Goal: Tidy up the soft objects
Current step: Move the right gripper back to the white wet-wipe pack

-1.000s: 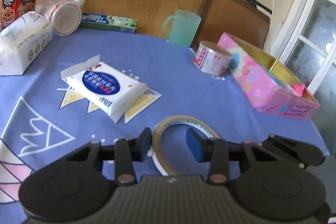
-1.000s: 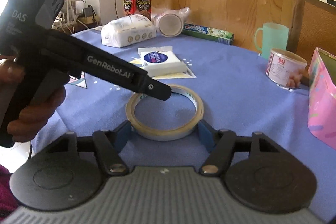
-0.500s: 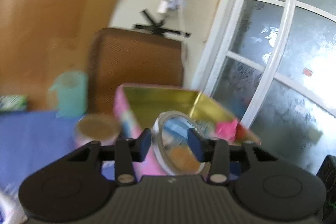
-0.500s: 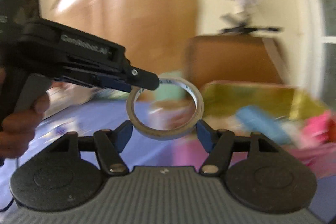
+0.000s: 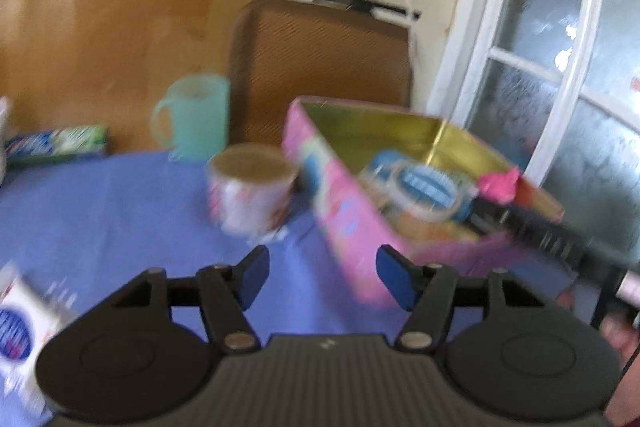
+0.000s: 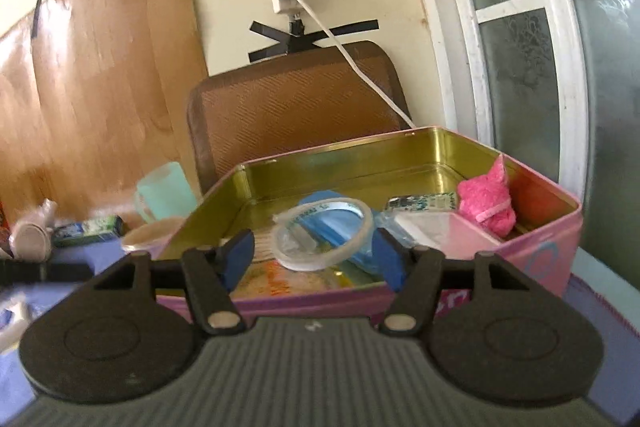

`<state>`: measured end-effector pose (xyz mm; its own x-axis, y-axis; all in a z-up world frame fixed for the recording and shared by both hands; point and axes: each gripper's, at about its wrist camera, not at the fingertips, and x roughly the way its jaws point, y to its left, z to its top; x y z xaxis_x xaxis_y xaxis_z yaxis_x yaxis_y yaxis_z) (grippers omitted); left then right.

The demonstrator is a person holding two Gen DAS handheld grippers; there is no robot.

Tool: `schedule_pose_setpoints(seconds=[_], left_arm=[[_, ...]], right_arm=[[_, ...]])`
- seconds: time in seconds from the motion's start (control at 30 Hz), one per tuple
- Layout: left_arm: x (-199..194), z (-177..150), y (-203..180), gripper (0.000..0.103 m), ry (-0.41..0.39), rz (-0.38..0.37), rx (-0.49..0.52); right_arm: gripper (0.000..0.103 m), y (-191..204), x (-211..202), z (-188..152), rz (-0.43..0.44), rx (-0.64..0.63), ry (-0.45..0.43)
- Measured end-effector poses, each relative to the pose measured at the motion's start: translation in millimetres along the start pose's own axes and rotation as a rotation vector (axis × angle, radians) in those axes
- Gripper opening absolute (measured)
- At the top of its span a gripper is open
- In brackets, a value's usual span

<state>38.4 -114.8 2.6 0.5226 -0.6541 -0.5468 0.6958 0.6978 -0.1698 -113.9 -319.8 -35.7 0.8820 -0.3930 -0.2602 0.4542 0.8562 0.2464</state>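
Tape ring [image 6: 322, 235] lies inside the pink tin [image 6: 536, 247], beside a pink soft piece [image 6: 486, 205]. Both the left gripper [image 5: 320, 277] and right gripper [image 6: 316, 257] have fingers apart, empty. A tissue pack [image 5: 16, 335] waits on the desk [image 5: 100, 211], so sorting seems partly done.

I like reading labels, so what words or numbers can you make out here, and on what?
None reads clearly.
Tape roll: printed band, too small.
Toothpaste box: blurred.
Pink tin: front lettering mostly hidden.
Tissue pack: blue label, blurred.
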Motion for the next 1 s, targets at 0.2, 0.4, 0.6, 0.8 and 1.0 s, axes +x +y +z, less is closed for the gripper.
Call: schedule_pose_setpoints(seconds=[0.2, 0.4, 0.6, 0.8, 1.0], left_arm=[[-21.4, -20.9, 12.6, 0.073, 0.033, 0.16, 0.006], [-32.6, -32.4, 19.2, 0.074, 0.029, 0.202, 0.014], [-44.4, -45.0, 35.9, 0.075, 0.019, 0.202, -0.011], [-57.8, -54.5, 60.1, 0.076, 0.0, 0.223, -0.048], [-84.3, -69.2, 91.6, 0.078, -0.067, 0.232, -0.102]], right_arm=[[0.064, 29.6, -27.2, -4.4, 0.074, 0.016, 0.005], [0.064, 51.4, -47.5, -22.6, 0.089, 0.018, 0.087], [0.064, 57.2, -37.7, -30.2, 0.103, 0.068, 0.197], [0.064, 68.9, -21.1, -37.5, 0.15, 0.126, 0.299], [0.064, 111.9, -22.2, -46.2, 0.224, -0.03, 0.331]])
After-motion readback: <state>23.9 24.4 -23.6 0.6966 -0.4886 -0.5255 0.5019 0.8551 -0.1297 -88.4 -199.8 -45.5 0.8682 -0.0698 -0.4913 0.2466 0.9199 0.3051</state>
